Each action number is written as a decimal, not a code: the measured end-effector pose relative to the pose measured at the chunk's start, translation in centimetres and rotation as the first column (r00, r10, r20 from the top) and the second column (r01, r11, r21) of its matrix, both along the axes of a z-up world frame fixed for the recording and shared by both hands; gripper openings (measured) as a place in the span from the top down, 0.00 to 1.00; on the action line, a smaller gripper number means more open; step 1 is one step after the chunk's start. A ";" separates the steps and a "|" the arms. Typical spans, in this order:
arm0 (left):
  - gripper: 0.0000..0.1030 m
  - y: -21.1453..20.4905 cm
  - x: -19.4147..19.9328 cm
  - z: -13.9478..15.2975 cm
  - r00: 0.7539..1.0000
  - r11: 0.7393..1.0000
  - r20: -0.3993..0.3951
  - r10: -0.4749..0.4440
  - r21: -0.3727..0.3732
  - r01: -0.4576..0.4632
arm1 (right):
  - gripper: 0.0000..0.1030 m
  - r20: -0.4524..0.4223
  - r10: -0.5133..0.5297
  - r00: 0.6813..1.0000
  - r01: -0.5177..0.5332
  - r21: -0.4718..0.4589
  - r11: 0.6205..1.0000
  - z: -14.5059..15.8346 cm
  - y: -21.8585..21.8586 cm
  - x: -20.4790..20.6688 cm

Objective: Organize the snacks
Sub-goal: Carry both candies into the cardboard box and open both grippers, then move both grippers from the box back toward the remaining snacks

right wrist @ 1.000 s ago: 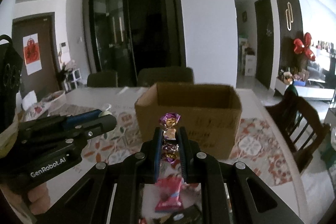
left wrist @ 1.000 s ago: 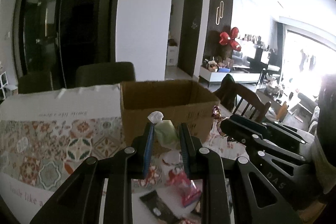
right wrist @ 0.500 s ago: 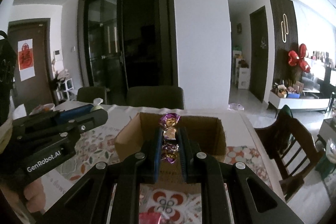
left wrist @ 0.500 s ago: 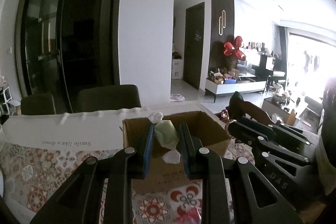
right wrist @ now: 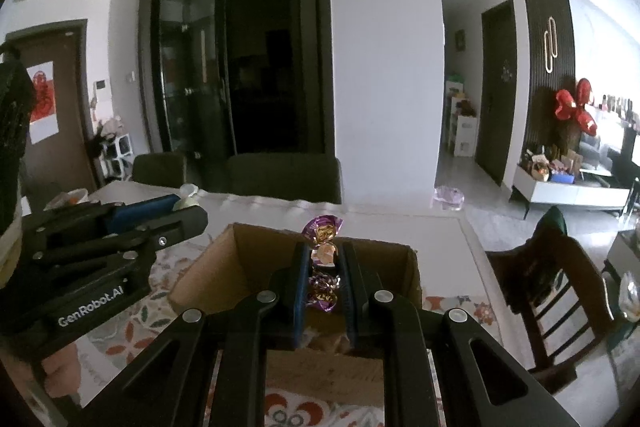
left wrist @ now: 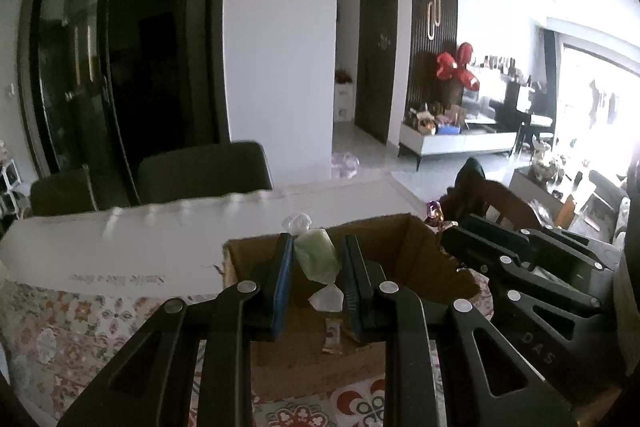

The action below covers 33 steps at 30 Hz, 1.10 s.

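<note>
My left gripper [left wrist: 316, 259] is shut on a pale green wrapped candy [left wrist: 316, 261] with clear twisted ends, held over the open cardboard box [left wrist: 400, 251]. A small wrapper [left wrist: 332, 333] lies on the box floor. My right gripper [right wrist: 324, 259] is shut on a purple and gold foil candy [right wrist: 322, 253], also above the open box [right wrist: 224, 263]. Each gripper shows in the other's view: the right one [left wrist: 448, 231] at the box's right rim, the left one [right wrist: 188, 207] at the left with its candy tip visible.
The box stands on a table with a patterned floral cloth [left wrist: 72, 323] and a white band along the far edge. Dark chairs [right wrist: 284, 175] stand behind the table, and a wooden chair [right wrist: 548, 279] at its right end. A hand [right wrist: 60, 375] holds the left gripper.
Both grippers have moved forward and up toward the box with their candies. The box front faced me a second ago; now its open inside lies below the fingers. The snacks on the cloth have dropped out of view.
</note>
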<state>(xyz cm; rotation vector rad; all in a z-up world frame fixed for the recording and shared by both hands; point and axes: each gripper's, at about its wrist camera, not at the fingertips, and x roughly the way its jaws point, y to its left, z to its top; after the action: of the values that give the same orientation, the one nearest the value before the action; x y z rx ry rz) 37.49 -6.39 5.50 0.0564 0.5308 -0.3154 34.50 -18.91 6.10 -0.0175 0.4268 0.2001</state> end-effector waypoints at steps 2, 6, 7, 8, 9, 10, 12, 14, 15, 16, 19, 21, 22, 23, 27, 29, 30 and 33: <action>0.76 -0.3 1.1 -0.6 0.999 1.000 -0.032 0.001 -0.005 -0.001 | 0.84 -0.032 0.001 0.999 -0.001 0.007 1.000 -0.5 -0.3 1.3; 0.75 -1.1 2.6 -1.7 0.997 1.000 -0.073 0.010 0.008 -0.009 | 0.84 -0.076 0.002 0.997 0.000 0.019 1.000 -1.5 -1.1 3.0; 0.71 -1.2 2.8 -1.9 0.997 1.000 -0.074 0.013 0.015 -0.012 | 0.84 -0.088 0.001 0.996 0.001 0.020 1.000 -1.8 -1.2 3.4; 0.67 -1.3 2.9 -2.0 0.997 1.000 -0.073 0.018 0.023 -0.016 | 0.84 -0.095 0.002 0.995 0.000 0.019 1.000 -2.1 -1.3 3.8; 0.58 -1.4 3.0 -2.1 0.997 0.999 -0.072 0.026 0.027 -0.024 | 0.84 -0.100 0.002 0.995 0.000 0.017 1.000 -2.3 -1.4 3.9; 0.51 -1.4 3.1 -2.1 0.997 0.999 -0.071 0.035 0.030 -0.033 | 0.84 -0.103 -0.008 0.995 0.010 0.013 1.000 -2.6 -1.5 4.1; 0.51 -1.4 2.9 -2.2 0.997 0.999 -0.065 0.045 0.031 -0.043 | 0.80 -0.103 -0.021 0.994 0.020 -0.001 1.000 -2.8 -1.6 4.4; 0.50 -1.4 2.5 -2.2 0.997 0.998 -0.059 0.041 0.041 -0.038 | 0.68 -0.115 -0.024 0.993 0.025 0.001 1.000 -3.0 -1.7 4.4; 0.48 -1.3 2.3 -2.2 0.998 0.998 -0.055 0.041 0.047 -0.038 | 0.66 -0.114 -0.027 0.993 0.028 0.008 1.000 -3.0 -1.8 4.3; 0.46 -1.3 2.2 -2.2 0.998 0.998 -0.052 0.044 0.054 -0.041 | 0.65 -0.112 -0.032 0.993 0.033 0.008 0.999 -3.1 -1.9 4.1; 0.45 -1.1 0.9 -2.0 0.999 0.997 -0.035 0.041 0.063 -0.039 | 0.65 -0.109 -0.034 0.993 0.036 0.020 0.999 -2.9 -2.1 3.1; 0.45 -1.0 -0.4 -1.8 0.999 0.997 -0.020 0.040 0.066 -0.038 | 0.60 -0.105 -0.040 0.994 0.042 0.021 0.999 -2.8 -2.2 2.5; 0.45 -1.0 -1.1 -1.7 0.999 0.997 -0.010 0.042 0.067 -0.041 | 0.59 -0.098 -0.044 0.994 0.046 0.023 0.999 -2.7 -2.2 1.9; 0.44 -1.0 -1.7 -1.6 0.999 0.997 -0.004 0.043 0.072 -0.042 | 0.59 -0.088 -0.046 0.995 0.048 0.022 0.999 -2.6 -2.2 1.2; 0.43 -0.6 -3.7 -1.4 1.000 0.998 0.001 0.029 0.063 -0.029 | 0.59 -0.075 -0.048 0.996 0.049 0.022 0.999 -2.4 -2.4 -0.6; 0.43 -0.5 -4.7 -1.3 1.000 0.999 0.003 0.017 0.051 -0.017 | 0.59 -0.068 -0.042 0.997 0.044 0.030 0.999 -2.1 -2.6 -1.7; 0.43 -0.5 -5.1 -1.2 1.000 0.999 0.005 0.012 0.048 -0.012 | 0.59 -0.065 -0.043 0.997 0.045 0.033 0.998 -2.0 -2.7 -2.1; 0.42 -0.5 -6.6 -0.8 1.000 0.999 0.021 0.000 0.042 -0.001 | 0.59 -0.045 -0.040 0.998 0.042 0.045 0.998 -1.6 -2.9 -3.7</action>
<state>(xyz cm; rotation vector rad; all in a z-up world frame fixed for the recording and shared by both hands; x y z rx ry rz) 30.88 -6.90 4.65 0.1003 0.5163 -0.3029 30.84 -21.77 4.53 0.0411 0.4661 0.1699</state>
